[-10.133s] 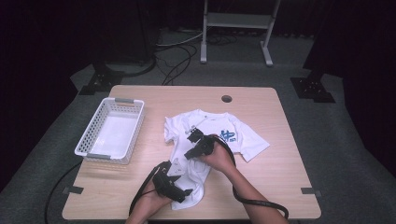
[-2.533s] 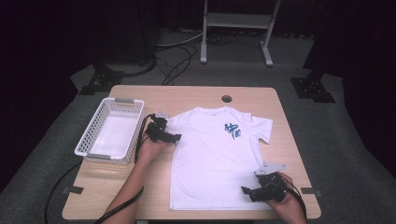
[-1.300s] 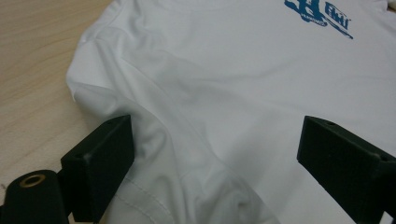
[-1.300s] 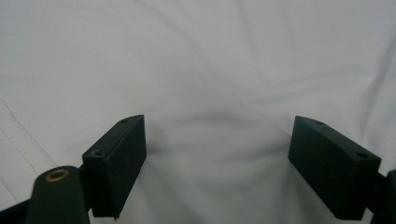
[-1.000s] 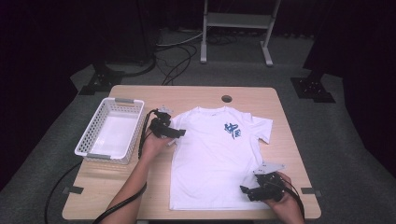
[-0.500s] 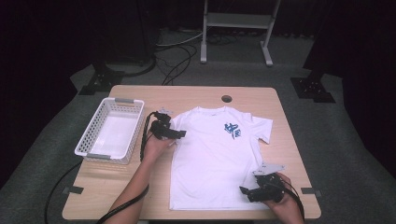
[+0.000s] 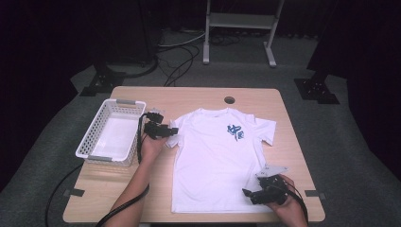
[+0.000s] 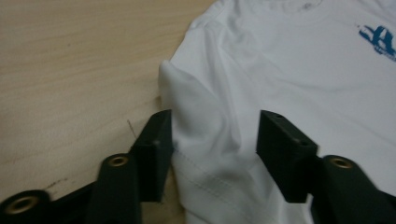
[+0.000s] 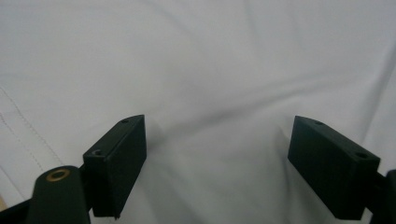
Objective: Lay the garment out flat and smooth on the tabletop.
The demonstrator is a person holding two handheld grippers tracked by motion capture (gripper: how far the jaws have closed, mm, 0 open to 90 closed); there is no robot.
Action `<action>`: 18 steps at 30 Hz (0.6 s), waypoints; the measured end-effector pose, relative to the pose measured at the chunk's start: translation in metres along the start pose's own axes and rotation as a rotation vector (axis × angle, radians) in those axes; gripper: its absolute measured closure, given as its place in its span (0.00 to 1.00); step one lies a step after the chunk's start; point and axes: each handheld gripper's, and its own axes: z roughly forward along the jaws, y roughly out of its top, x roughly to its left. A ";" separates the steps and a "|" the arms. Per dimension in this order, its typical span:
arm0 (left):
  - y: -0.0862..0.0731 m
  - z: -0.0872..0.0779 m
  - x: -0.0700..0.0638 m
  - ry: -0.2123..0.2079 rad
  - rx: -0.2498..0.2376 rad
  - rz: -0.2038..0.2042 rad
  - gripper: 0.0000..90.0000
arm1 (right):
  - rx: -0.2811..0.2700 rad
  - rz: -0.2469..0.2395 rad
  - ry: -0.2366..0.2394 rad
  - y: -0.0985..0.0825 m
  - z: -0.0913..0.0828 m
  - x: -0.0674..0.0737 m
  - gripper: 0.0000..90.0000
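A white T-shirt (image 7: 213, 161) with a blue print (image 7: 235, 132) lies spread flat on the wooden table (image 7: 198, 97). My left gripper (image 7: 165, 130) is at the shirt's left sleeve. In the left gripper view its jaws (image 8: 212, 140) have just been closing and straddle a raised fold of the sleeve (image 8: 205, 107), still with a wide gap. My right gripper (image 7: 248, 193) rests at the shirt's lower right hem. In the right gripper view (image 9: 217, 163) its jaws stand wide apart over smooth white cloth (image 9: 196, 70).
A white plastic basket (image 7: 94, 137) stands on the table's left side, close behind my left hand. A round cable hole (image 7: 229, 100) sits near the far edge. Bare wood shows left of the sleeve (image 8: 70, 70).
The shirt, crumpled ten seconds ago, now lies flat. My left gripper has edged onto the sleeve over the last second. The right gripper has kept its place at the hem.
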 end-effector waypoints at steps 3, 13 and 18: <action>0.001 -0.001 0.000 0.016 0.024 0.019 0.69 | 0.000 0.000 0.002 0.000 0.000 0.000 0.20; 0.017 0.000 -0.048 -0.102 -0.045 0.175 0.96 | -0.011 0.000 0.002 -0.001 0.001 0.000 0.20; 0.023 0.011 -0.097 -0.360 0.027 0.298 0.72 | -0.011 0.001 0.003 0.000 0.001 0.000 0.20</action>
